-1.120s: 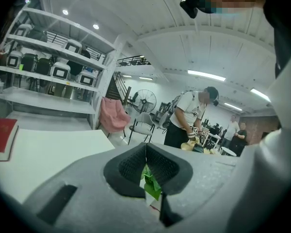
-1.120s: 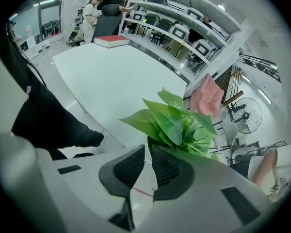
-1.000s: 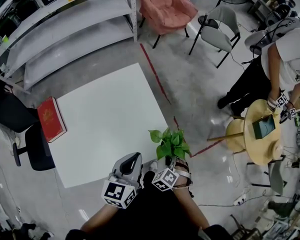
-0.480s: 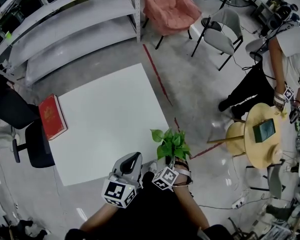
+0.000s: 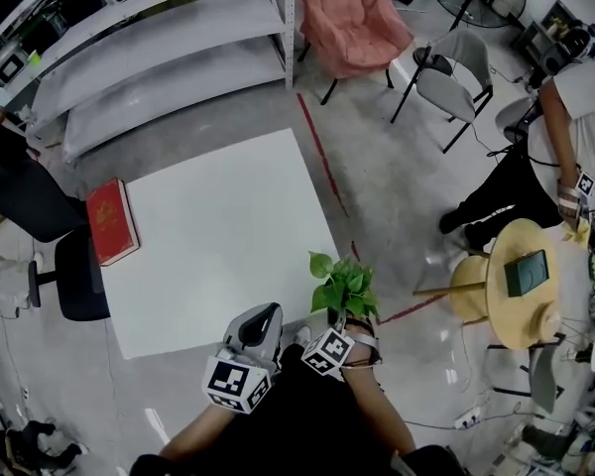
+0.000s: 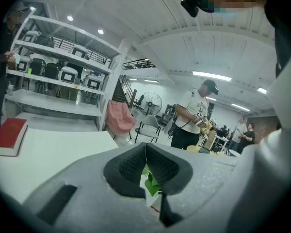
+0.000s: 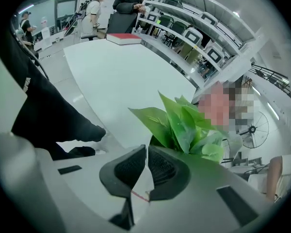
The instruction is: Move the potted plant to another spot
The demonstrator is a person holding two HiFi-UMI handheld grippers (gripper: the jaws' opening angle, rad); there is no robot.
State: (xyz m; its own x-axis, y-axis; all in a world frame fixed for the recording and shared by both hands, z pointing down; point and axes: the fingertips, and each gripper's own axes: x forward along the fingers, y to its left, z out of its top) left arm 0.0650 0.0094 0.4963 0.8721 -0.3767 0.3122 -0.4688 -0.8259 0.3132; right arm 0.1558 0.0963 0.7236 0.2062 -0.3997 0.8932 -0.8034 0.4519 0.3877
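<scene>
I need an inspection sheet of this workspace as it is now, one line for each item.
Surface: white table, level.
Job's things: potted plant upright by the table's near right corner, just ahead of the right hand-held gripper; pot hidden.
Clutter: red book on the table's left edge.
Grippers: left hand-held gripper jaws together, nothing gripped; right jaws together, leaves just behind them, any grip on the pot cannot be told.
Cables: power strip with its cable on the floor.
Surroundings: shelf rack, pink chair, grey chair, round wooden table, a person beside it.
</scene>
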